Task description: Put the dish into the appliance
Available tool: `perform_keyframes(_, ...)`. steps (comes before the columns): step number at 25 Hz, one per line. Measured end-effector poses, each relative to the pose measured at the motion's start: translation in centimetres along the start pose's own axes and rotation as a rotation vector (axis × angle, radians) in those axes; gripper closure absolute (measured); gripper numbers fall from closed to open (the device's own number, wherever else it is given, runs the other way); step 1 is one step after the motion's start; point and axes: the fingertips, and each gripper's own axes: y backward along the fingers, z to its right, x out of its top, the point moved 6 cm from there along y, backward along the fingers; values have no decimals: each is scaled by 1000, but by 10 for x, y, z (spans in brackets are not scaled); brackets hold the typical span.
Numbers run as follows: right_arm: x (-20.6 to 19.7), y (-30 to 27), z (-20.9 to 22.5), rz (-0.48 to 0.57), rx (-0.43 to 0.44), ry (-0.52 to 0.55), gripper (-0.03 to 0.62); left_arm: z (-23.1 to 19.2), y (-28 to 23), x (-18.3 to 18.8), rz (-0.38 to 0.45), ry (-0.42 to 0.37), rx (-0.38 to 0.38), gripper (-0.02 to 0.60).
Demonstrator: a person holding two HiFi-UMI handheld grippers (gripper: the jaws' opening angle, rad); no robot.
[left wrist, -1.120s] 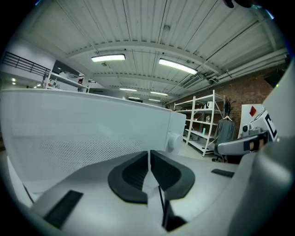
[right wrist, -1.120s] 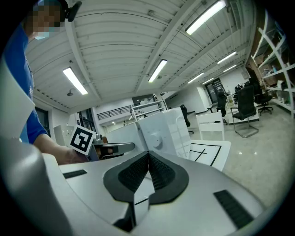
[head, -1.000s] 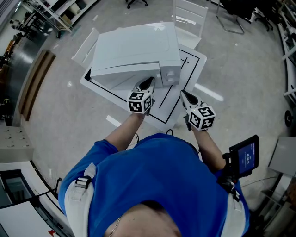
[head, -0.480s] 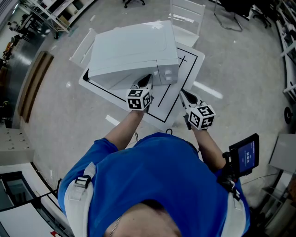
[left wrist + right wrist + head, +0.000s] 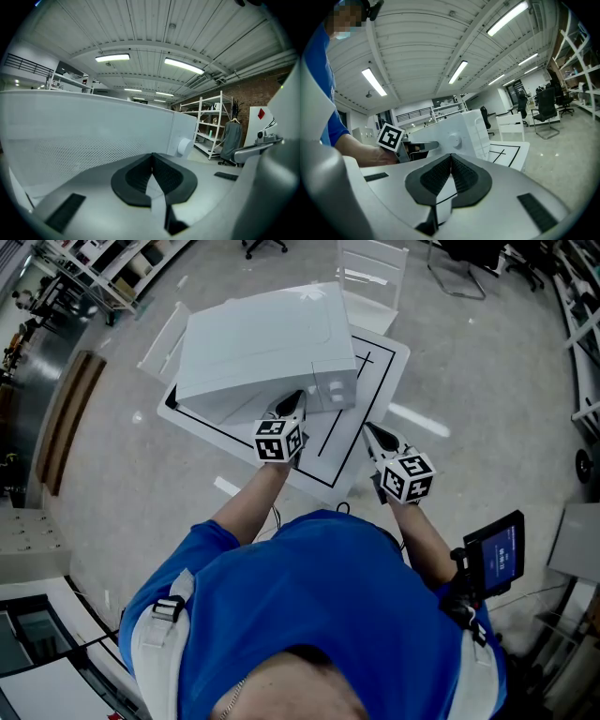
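The white microwave (image 5: 267,343) stands with its door closed on a white table (image 5: 375,381) marked with black lines. My left gripper (image 5: 295,401) is shut and empty, its tips right at the lower front of the door near the control knob (image 5: 185,146). In the left gripper view the perforated door (image 5: 84,126) fills the space behind the left gripper (image 5: 152,155). My right gripper (image 5: 370,430) is shut on nothing and hovers over the table's near right corner, apart from the oven. The right gripper view shows the right gripper (image 5: 451,157) pointing at the microwave (image 5: 459,131) and the left gripper (image 5: 424,146). No dish shows in any view.
A white chair (image 5: 370,277) stands behind the table, and another white frame (image 5: 164,334) at its left. A tablet (image 5: 494,554) hangs at the person's right side. Shelving (image 5: 211,126) and office chairs (image 5: 546,105) stand farther off on the grey floor.
The left gripper has crept slightly up and left along the microwave's front, still shut. The right gripper has barely moved.
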Motion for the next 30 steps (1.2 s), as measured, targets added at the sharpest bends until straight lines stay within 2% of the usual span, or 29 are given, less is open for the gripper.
perform_keyframes(5,0,2,1,5,-5,1,592,-2,-3,-1,4,17,-11,573)
perform_keyframes(15,0,22,-24,8,-2,12,592,17,40,-5,35,64,-79,574)
perform_keyframes(21,-18,32,-61,-1,3,18,592,18,93,-26,48,95,-100,574)
perform_keyframes(30,-28,35,-70,-25,3,21,592,23,126,-48,46,136,-122,574)
